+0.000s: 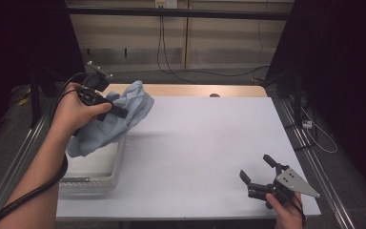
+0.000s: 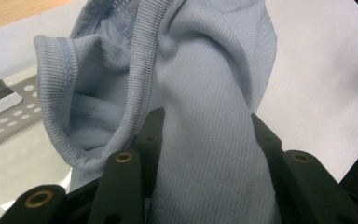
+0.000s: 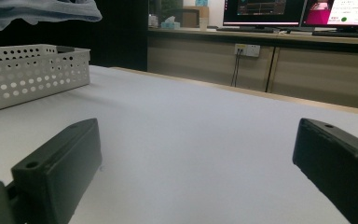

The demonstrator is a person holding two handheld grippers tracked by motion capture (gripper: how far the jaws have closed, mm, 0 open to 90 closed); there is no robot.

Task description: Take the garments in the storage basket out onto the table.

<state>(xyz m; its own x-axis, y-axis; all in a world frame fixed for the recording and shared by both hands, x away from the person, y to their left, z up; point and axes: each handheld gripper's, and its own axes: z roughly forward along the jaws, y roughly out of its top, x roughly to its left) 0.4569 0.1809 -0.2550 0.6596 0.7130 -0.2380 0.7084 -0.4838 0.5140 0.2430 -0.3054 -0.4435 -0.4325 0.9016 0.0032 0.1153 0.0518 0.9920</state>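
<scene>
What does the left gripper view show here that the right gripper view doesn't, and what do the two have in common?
Left gripper view alone: the left gripper closed on a bunched fold of the light blue garment, with its ribbed hem up close. Right gripper view alone: the right gripper with jaws wide apart and nothing between them, low over the table, plus monitors on a far counter. Both share: the garment, the white perforated basket and the white tabletop.

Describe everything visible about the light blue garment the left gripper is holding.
The light blue garment is a soft ribbed knit with a thicker ribbed hem or collar band, seen in the left gripper view. It hangs crumpled and bunched, lifted clear above the white perforated basket at the table's left edge. The left gripper has its jaws closed on a thick fold of it. Nothing else touches it.
</scene>
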